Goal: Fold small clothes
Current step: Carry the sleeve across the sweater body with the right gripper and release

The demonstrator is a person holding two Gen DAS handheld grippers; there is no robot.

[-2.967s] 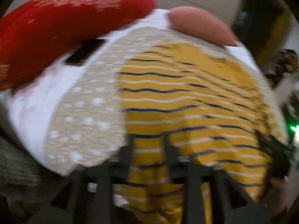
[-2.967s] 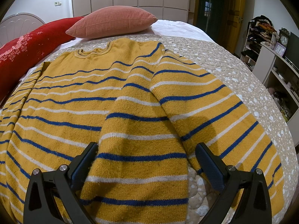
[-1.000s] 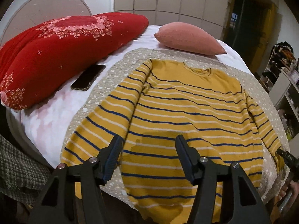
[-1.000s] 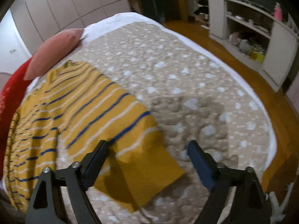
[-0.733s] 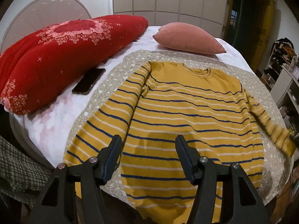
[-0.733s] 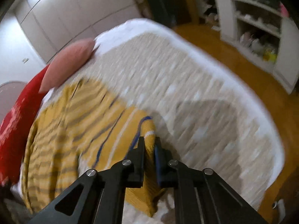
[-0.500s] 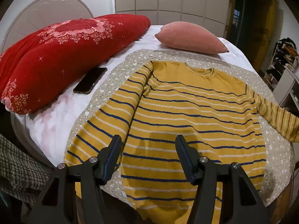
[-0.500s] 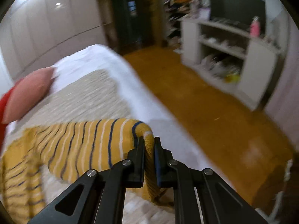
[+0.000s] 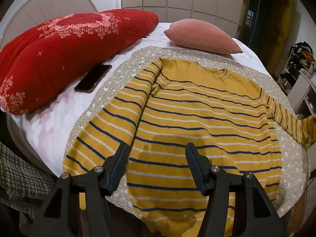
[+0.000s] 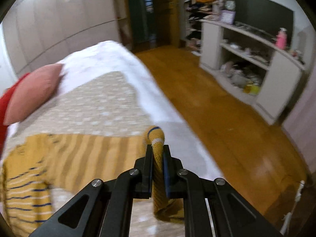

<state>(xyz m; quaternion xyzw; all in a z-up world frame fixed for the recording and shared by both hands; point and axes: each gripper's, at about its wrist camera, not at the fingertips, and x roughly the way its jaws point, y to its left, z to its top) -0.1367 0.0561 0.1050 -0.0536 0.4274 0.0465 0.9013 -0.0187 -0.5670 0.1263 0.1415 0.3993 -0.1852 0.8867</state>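
Observation:
A yellow sweater with blue and white stripes [image 9: 197, 114] lies flat, front up, on a beige dotted blanket [image 9: 292, 158] on the bed. Its left sleeve [image 9: 110, 122] lies folded along the body. My left gripper [image 9: 157, 158] is open and empty, hovering over the sweater's lower hem. My right gripper [image 10: 157, 154] is shut on the cuff of the right sleeve [image 10: 156, 138] and holds it stretched out past the bed's right edge. That sleeve [image 9: 288, 120] shows at the right of the left wrist view.
A big red quilt [image 9: 59, 55] and a black phone [image 9: 92, 78] lie left of the sweater, a pink pillow [image 9: 201, 37] behind it. Right of the bed are a wooden floor [image 10: 217, 98] and white shelves [image 10: 256, 67]. A checked cloth [image 9: 17, 177] hangs at lower left.
My right gripper closed on the right sleeve's cuff and pulled it outward to the right, off the sweater's body. My left gripper let go and backed off, staying open over the hem.

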